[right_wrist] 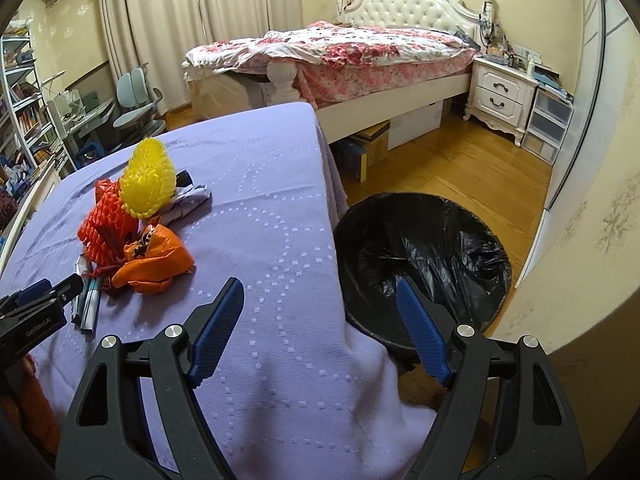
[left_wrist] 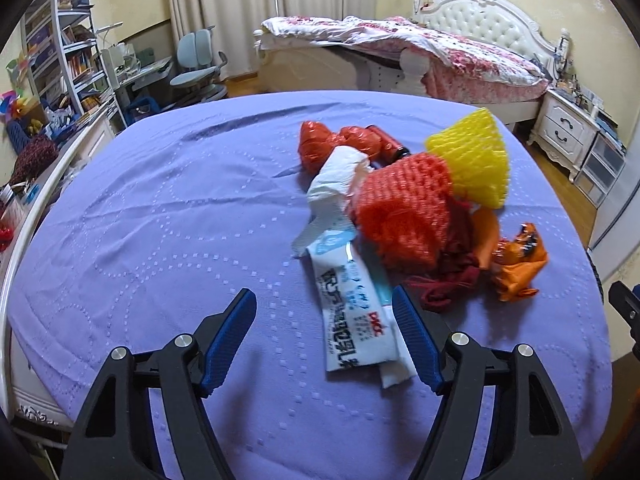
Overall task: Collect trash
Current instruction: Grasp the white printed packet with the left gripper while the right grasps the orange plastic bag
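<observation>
The left claw (left_wrist: 324, 304) stands open above the lilac-covered worktop (left_wrist: 160, 220), nothing pinched; a white wrapper (left_wrist: 356, 320) lies between its blue pads, printed with a red "DKC"-like mark and dark characters too skewed to read. The right claw (right_wrist: 320, 296) is also open and empty, straddling the worktop's right edge, where the cloth drapes down. Just beyond that edge sits a black-lined bin (right_wrist: 424, 252) on open wooden floor (right_wrist: 460, 168). The trash pile sits mid-worktop: an orange bag (right_wrist: 154, 262), red foam net (left_wrist: 400, 216), yellow foam net (left_wrist: 472, 160) and white tissue (left_wrist: 340, 180), all touching. Left of the pile the cloth lies bare. Farther back stands a bed (right_wrist: 360, 48).
</observation>
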A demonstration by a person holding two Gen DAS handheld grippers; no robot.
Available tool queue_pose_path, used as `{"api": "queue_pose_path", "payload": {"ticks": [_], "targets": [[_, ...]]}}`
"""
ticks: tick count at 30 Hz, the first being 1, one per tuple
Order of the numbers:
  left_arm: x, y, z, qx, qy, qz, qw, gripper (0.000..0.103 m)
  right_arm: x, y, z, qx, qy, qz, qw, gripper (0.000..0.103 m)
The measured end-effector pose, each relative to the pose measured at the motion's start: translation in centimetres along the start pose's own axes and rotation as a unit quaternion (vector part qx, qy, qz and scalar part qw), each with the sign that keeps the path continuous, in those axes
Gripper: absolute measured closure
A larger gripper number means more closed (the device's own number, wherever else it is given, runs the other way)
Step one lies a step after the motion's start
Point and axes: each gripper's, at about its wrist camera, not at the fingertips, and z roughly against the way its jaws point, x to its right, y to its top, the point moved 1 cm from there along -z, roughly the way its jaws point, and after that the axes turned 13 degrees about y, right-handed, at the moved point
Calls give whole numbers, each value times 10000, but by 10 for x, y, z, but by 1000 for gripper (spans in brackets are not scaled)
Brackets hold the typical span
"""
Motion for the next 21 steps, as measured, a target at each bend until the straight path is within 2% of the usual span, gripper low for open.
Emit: {"api": "queue_pose_path", "payload": {"ticks": [7,10,13,15,17,21], "targets": [[-14,0,-16,-253,54,163,9995,32,-1,0,-6,-139,16,-12,9999,26],[-13,3,-18,-248,-4,175,9995,33,0,1,-12,-196,10,41,9998,26],[-10,7,-20,-176,-136,84,9997,39,-2,0,-15,-235,14,66,9997,26],[-9,8,-23,-235,-253,96,9994,53,-4,0,-15,-249,29,91,9996,26],[-13,8,-25,-248,-341,125,9990,61,-8,1,-15,-254,52,134,9996,26],[-20,7,-24,-196,-365,95,9991,66,-19,1,-16,-269,135,258,9992,26]]}}
